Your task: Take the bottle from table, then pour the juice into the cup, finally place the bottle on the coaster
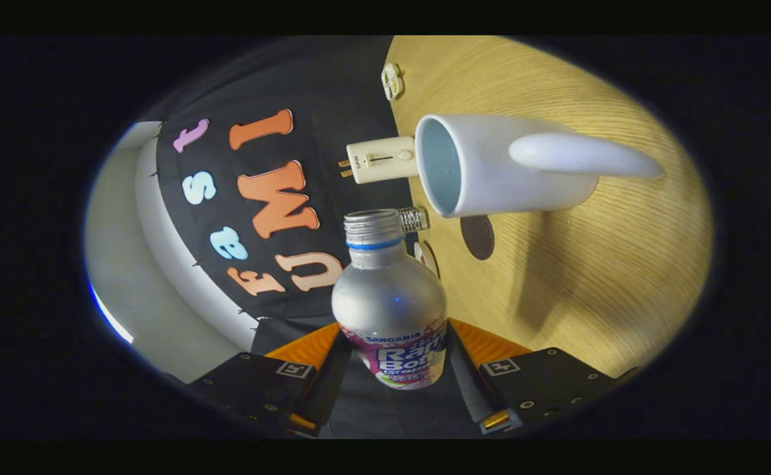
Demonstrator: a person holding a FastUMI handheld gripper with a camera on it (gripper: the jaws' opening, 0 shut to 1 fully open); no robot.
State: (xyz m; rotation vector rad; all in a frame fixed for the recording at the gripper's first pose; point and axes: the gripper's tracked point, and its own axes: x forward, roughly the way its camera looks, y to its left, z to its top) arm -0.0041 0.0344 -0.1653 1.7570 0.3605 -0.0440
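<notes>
A silver aluminium bottle [389, 300] with a threaded, uncapped neck, a blue ring below the thread and a purple-and-white printed label stands clamped in the hand-held gripper [395, 359], both fingers [474, 382] pressing on its lower body from either side. The whole scene appears rolled sideways, so the pale wood-grain surface [597, 290] rises like a wall beside the bottle. Just past the bottle's open mouth lies a small ridged screw cap [413, 219], and close by it a round disc with a pale face [428, 257] sits at the near edge of the surface. Beyond that, a dark round coaster [477, 237] lies flat on the wood. Above the bottle's neck, a cream-coloured rectangular plug-like device [380, 159] with two metal prongs rests against the booth wall. Next to it a white ceramic cup [491, 165] with a long curved handle stands on the surface, its pale interior facing the bottle's mouth, the two well apart. A small white object [392, 80] sits farther off along the edge; what it is cannot be told.
</notes>
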